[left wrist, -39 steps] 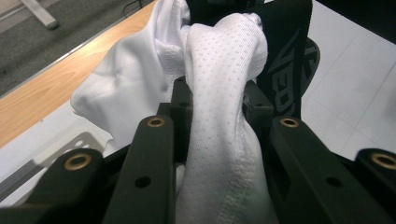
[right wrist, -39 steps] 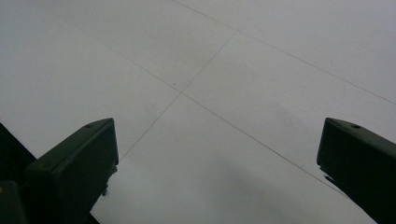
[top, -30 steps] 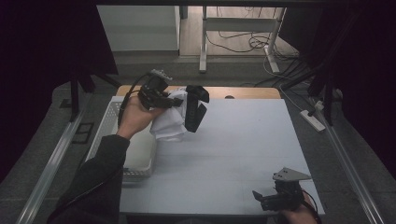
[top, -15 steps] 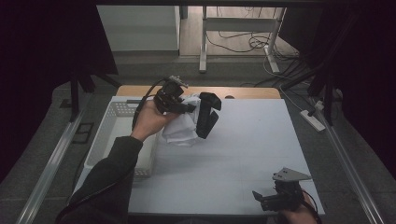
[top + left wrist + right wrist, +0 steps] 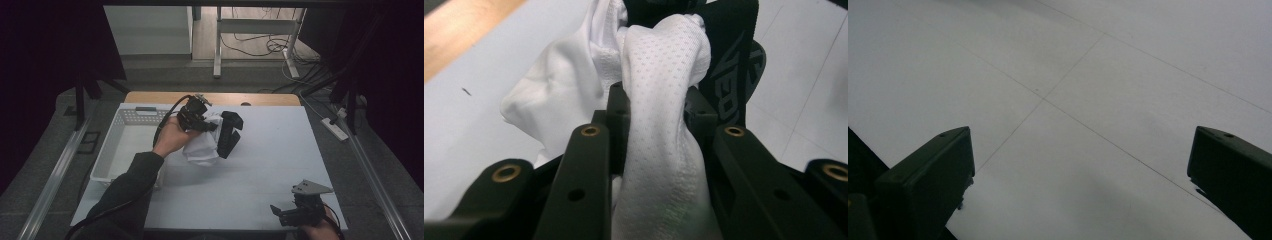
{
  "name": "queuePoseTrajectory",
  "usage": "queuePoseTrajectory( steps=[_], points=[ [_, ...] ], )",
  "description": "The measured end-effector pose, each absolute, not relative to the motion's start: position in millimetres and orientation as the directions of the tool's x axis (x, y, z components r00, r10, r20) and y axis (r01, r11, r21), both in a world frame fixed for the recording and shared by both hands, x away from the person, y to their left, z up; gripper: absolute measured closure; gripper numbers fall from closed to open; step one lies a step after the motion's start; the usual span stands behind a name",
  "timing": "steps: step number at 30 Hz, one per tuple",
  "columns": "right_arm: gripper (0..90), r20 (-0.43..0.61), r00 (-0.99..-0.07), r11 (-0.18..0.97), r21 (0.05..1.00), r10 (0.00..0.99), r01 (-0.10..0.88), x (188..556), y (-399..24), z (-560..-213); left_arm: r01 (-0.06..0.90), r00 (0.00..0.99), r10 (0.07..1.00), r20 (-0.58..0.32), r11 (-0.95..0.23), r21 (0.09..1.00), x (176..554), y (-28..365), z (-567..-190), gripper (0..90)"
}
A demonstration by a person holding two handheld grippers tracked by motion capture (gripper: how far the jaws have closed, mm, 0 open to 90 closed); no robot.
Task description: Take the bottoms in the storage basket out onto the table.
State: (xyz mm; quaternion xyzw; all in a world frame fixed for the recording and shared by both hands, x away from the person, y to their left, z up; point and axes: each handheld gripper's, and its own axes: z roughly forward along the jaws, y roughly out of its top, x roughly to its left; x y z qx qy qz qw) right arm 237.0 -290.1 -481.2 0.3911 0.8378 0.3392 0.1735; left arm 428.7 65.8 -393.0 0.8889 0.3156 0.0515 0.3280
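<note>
A white mesh garment (image 5: 201, 148) with a black printed part (image 5: 229, 134) hangs bunched from my left gripper (image 5: 212, 127), which is shut on it just above the white table (image 5: 280, 150), right of the basket. In the left gripper view the white fabric (image 5: 663, 70) is pinched between the two black jaws of the left gripper (image 5: 656, 102), and the black band (image 5: 730, 60) trails behind it. My right gripper (image 5: 281, 213) rests at the table's near right edge. Its jaws stand wide apart in the right gripper view (image 5: 1080, 136) with bare table between them.
A white perforated basket (image 5: 142, 116) stands on the table's left side, beside the person's left forearm (image 5: 135, 175). A wooden strip (image 5: 260, 98) runs along the far edge. Beyond it are a desk leg and cables on the floor.
The left hand has carried the garment to the right and downward, from beside the basket toward the table's middle. The right gripper has stayed in place.
</note>
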Motion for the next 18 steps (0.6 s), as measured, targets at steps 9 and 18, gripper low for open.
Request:
queuePoseTrajectory(
  steps=[9,18],
  points=[
    [0.0,-0.025,-0.636,0.465,0.705,0.771,0.535,236.8,-289.8,-481.3,0.551,0.790,0.596,-0.143,-0.589,0.591,434.0,56.0,-417.8,70.9],
    [0.0,-0.028,-0.638,0.468,0.704,0.770,0.534,236.9,-289.9,-481.2,0.554,0.790,0.593,-0.155,-0.585,0.592,436.1,48.2,-432.0,70.6]
  ],
)
